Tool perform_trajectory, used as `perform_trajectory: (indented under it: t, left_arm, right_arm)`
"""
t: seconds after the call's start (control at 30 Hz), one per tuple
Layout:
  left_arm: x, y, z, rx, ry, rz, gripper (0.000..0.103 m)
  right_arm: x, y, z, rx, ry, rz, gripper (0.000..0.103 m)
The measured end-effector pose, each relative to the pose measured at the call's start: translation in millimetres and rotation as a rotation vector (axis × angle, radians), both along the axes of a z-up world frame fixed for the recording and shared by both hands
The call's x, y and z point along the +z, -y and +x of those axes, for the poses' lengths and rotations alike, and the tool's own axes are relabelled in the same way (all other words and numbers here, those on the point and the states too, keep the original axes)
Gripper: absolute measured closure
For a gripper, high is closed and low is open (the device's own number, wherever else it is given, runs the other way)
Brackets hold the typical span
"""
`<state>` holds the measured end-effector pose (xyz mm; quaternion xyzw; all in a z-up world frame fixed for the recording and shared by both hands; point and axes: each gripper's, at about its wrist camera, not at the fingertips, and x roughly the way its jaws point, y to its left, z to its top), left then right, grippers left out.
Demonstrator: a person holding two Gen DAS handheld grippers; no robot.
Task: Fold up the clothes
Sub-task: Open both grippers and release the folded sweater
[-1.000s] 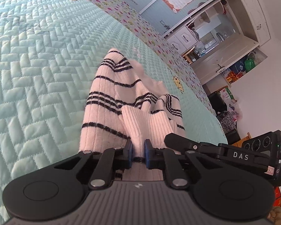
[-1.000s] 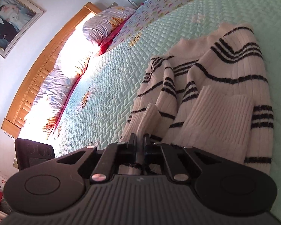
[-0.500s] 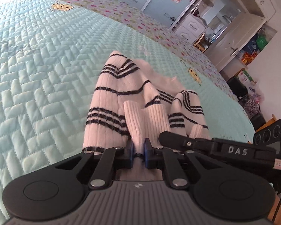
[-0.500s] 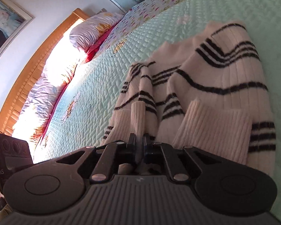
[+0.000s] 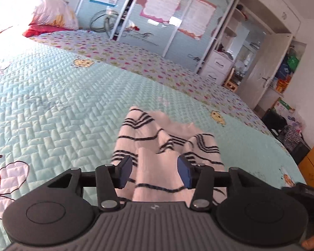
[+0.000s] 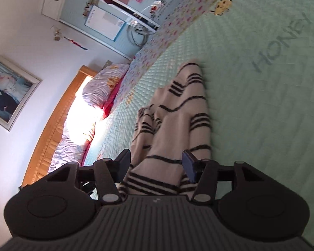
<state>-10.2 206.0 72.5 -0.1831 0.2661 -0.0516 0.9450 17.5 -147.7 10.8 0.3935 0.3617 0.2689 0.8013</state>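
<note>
- A cream ribbed sweater (image 5: 163, 144) with thin black stripes lies bunched in loose folds on the bed's mint quilted bedspread (image 5: 52, 113), its sleeves drawn over the body.
- The garment's long axis runs straight away from both cameras toward the far edge of the bed.
- The left gripper (image 5: 155, 170) hangs over the near end of the sweater, fingers (image 5: 125, 172) spread wide and holding nothing.
- The right gripper (image 6: 157, 163) hangs over the same end, fingers likewise wide apart and empty; this view is blurred.
- A pillow (image 5: 52, 14) sits at the headboard (image 6: 52, 125); a mirrored wardrobe (image 5: 167, 21) stands beyond the bed.
</note>
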Motion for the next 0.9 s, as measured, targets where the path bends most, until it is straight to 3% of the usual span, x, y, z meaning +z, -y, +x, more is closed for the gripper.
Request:
perform_trajectory:
  t: [0.1, 0.2, 0.27, 0.33, 0.37, 0.43, 0.57, 0.63, 0.7, 0.8, 0.87, 0.9]
  left_arm:
    - [-7, 18, 11, -0.089, -0.021, 0.03, 0.05]
    - [-21, 25, 15, -0.103, -0.053, 0.022, 0.05]
    - [-28, 29, 16, -0.11, -0.059, 0.02, 0.05]
    - [-32, 32, 13, -0.105, -0.052, 0.036, 0.049]
    - [-33, 33, 12, -0.1, -0.05, 0.032, 0.048]
    - [-34, 33, 11, -0.088, -0.046, 0.024, 0.047]
    - [-36, 34, 8, -0.066, -0.038, 0.008, 0.044]
    - [-37, 34, 7, -0.055, -0.033, 0.0, 0.043]
    - [-38, 34, 6, -0.045, -0.029, -0.009, 0.038]
    - [-39, 29, 5, -0.042, -0.033, -0.044, 0.037]
    - [-39, 26, 4, -0.041, -0.035, -0.068, 0.037]
    - [-39, 24, 4, -0.04, -0.036, -0.08, 0.037]
  right_arm:
    - [-10, -10, 22, 0.016, -0.002, -0.026, 0.046]
    - [-10, -28, 43, 0.056, 0.009, -0.127, 0.047]
    - [-9, -39, 51, 0.095, 0.028, -0.167, 0.053]
    - [-9, -47, 58, 0.123, 0.03, -0.197, 0.077]
    - [-9, -49, 59, 0.129, 0.032, -0.214, 0.08]
    - [-3, -53, 59, 0.129, 0.068, -0.245, 0.099]
    - [28, -55, 53, 0.104, 0.244, -0.286, 0.099]
    - [38, -56, 63, 0.095, 0.281, -0.293, 0.1]
    - [34, -61, 77, 0.081, 0.254, -0.345, 0.099]
    - [-3, -70, 97, 0.115, 0.092, -0.441, 0.095]
    - [-10, -64, 92, 0.096, 0.084, -0.397, 0.095]
    - [-9, -58, 88, 0.077, 0.081, -0.366, 0.089]
